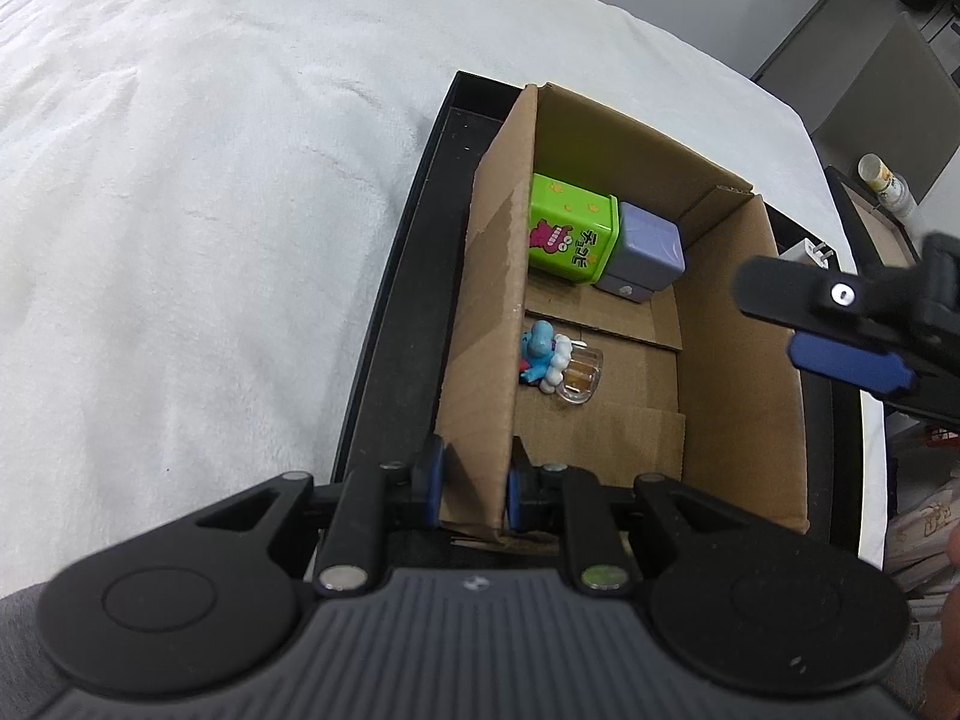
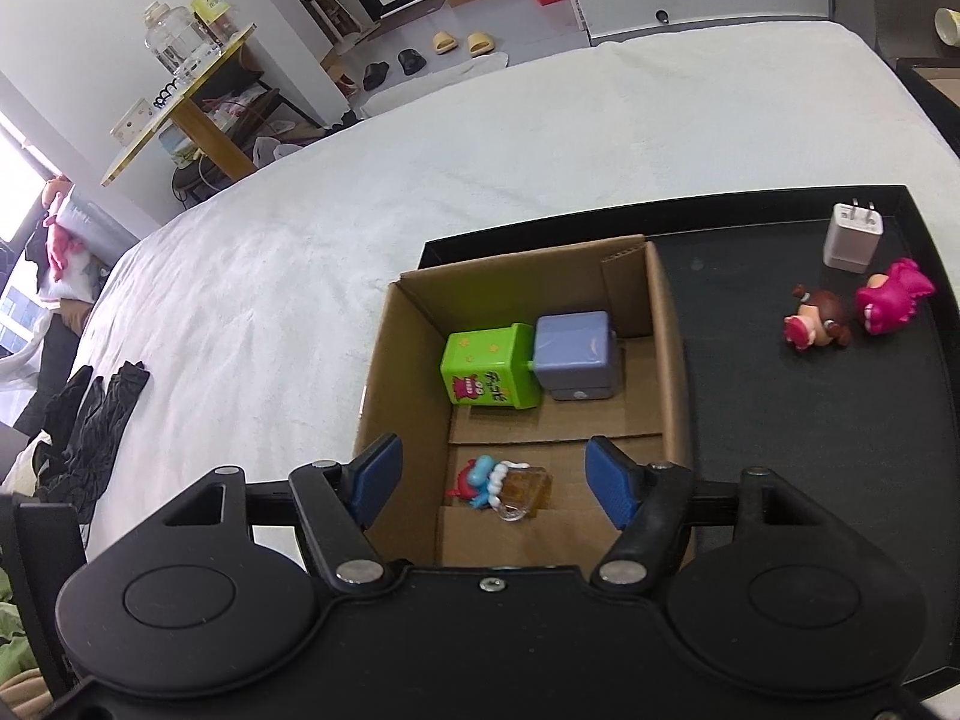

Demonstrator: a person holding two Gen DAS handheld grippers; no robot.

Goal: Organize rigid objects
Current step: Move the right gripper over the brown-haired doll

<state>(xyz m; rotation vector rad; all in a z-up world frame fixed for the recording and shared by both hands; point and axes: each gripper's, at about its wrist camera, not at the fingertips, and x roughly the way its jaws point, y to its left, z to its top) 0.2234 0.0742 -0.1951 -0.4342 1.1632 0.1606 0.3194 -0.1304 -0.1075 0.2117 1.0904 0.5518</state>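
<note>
An open cardboard box point(image 1: 744, 360) stands in a black tray point(image 1: 390, 330). My left gripper point(image 1: 474, 483) is shut on the near end of the box's left wall, one blue pad on each side. In the box lie a green printed tin point(image 2: 486, 372), a lilac-grey cube point(image 2: 573, 348) beside it, and a small blue figurine with a clear base point(image 2: 501, 483). My right gripper point(image 2: 492, 456) hovers open above the figurine, holding nothing; it also shows as the right gripper point(image 1: 828, 324) over the box's right wall.
On the tray point(image 2: 810, 420) right of the box lie a white plug charger point(image 2: 852, 237), a brown-haired figurine point(image 2: 816, 318) and a pink figurine point(image 2: 894, 294). White cloth point(image 2: 420, 180) covers the surface; black gloves point(image 2: 96, 420) lie at its left edge.
</note>
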